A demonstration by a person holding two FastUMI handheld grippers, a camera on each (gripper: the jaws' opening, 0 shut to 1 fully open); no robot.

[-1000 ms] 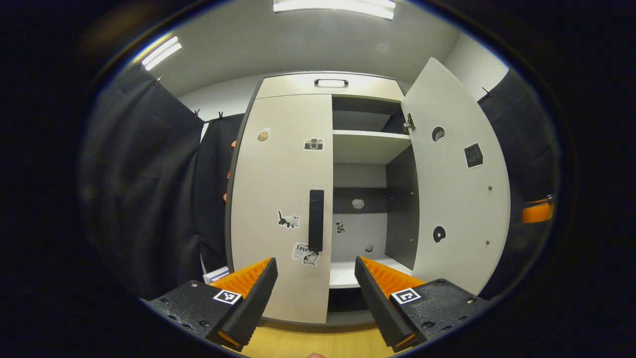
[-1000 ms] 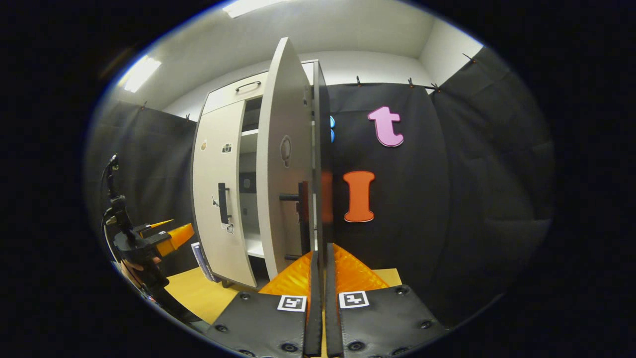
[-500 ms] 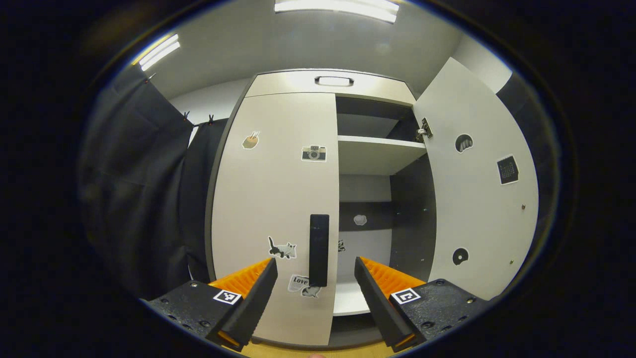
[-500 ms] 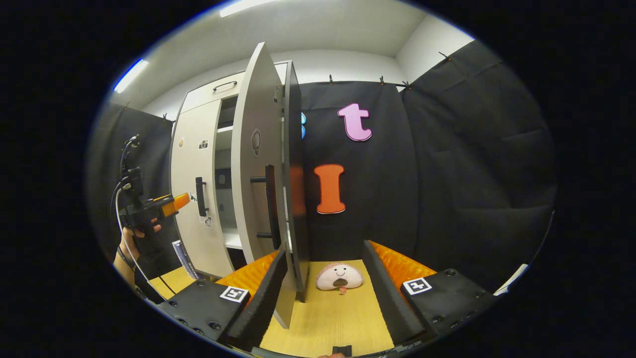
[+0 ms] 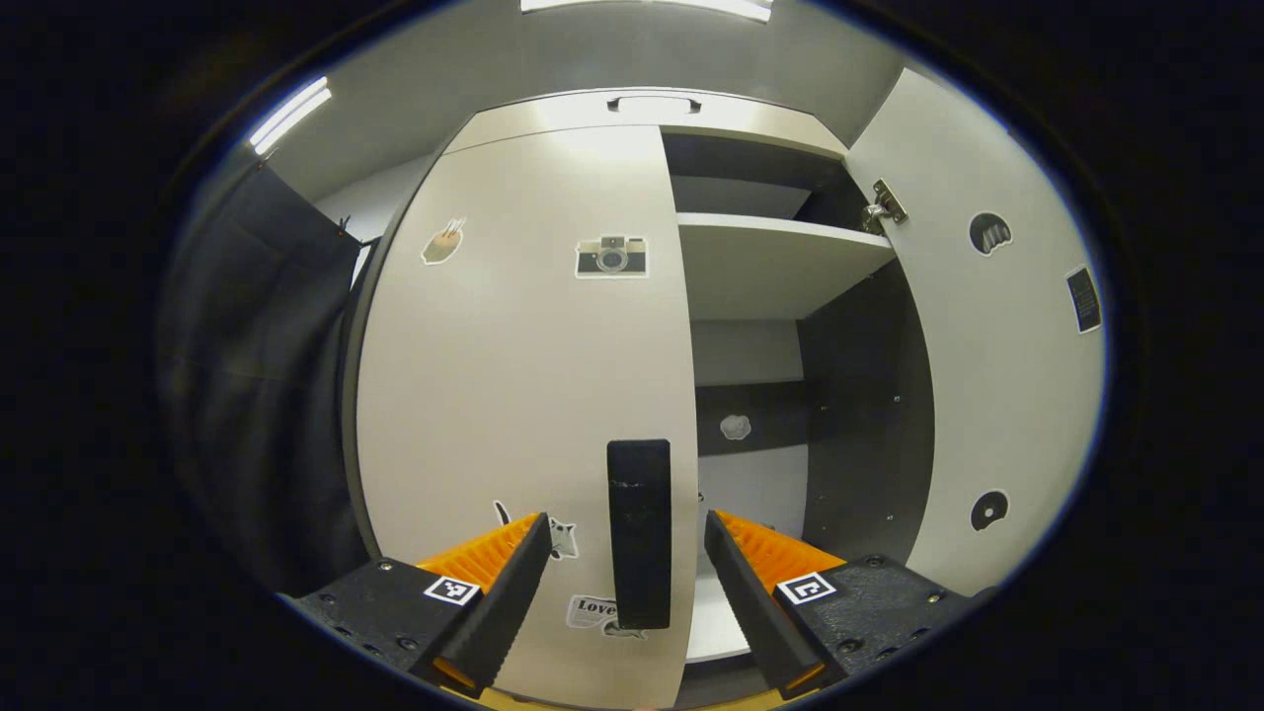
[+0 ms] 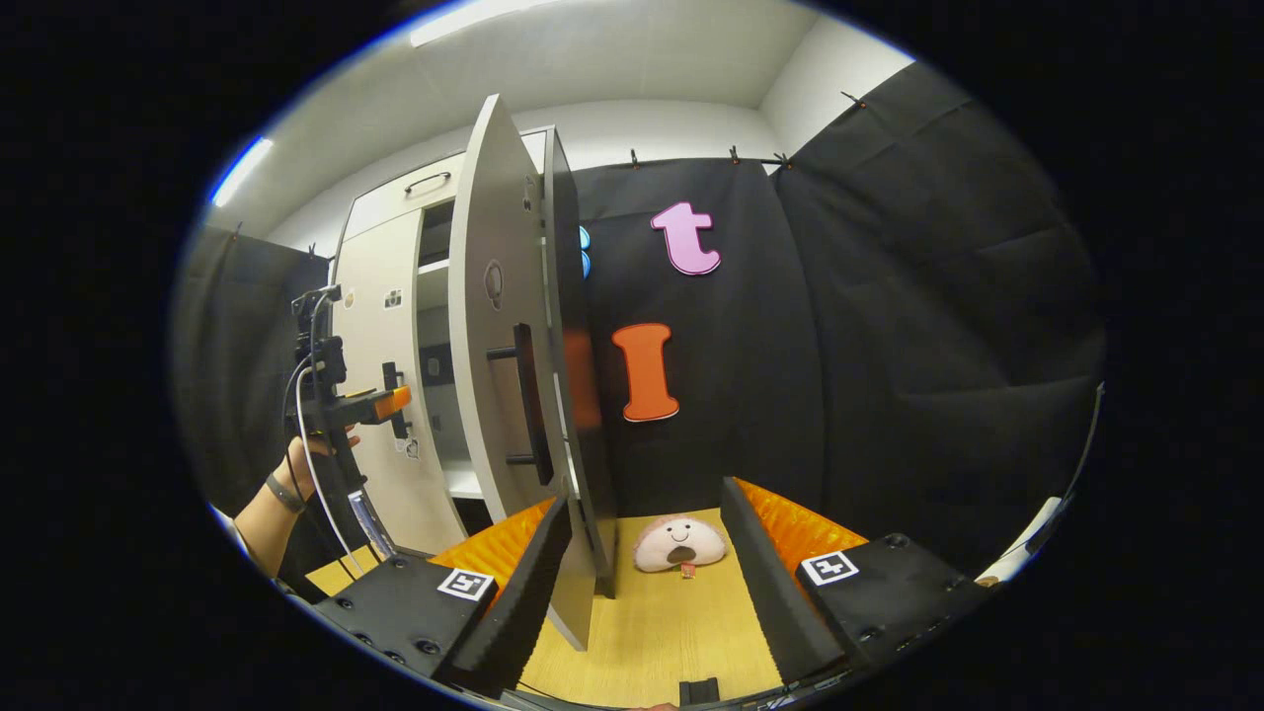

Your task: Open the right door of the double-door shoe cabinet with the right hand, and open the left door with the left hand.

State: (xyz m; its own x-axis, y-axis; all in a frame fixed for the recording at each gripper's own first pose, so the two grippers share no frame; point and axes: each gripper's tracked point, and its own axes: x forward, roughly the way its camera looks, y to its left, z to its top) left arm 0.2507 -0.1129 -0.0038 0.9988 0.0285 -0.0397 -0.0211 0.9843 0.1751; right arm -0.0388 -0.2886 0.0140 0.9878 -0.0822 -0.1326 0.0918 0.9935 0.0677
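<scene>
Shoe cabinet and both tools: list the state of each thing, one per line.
Right door: swung wide open.
Left door: shut.
Left door handle: between the left tool's fingers, not gripped.
Left tool: open.
Right tool: open, holding nothing.
Plush toy: lying on the floor.

Handle (image 5: 639,533) on left door (image 5: 523,395): lower end crowded between finger bases at 6 o'clock, contact with fingers cannot be told. Stickers at door's foot, 6 to 7 o'clock, partly covered by left gripper (image 5: 624,592). Small objects deep in cabinet (image 5: 750,296), too small to tell. Right door (image 6: 494,365): bottom corner behind right gripper (image 6: 647,583) finger. Person's forearm (image 6: 259,509) cut off at 8 o'clock. Plush toy (image 6: 679,544): back edge against cloth, unclear.
</scene>
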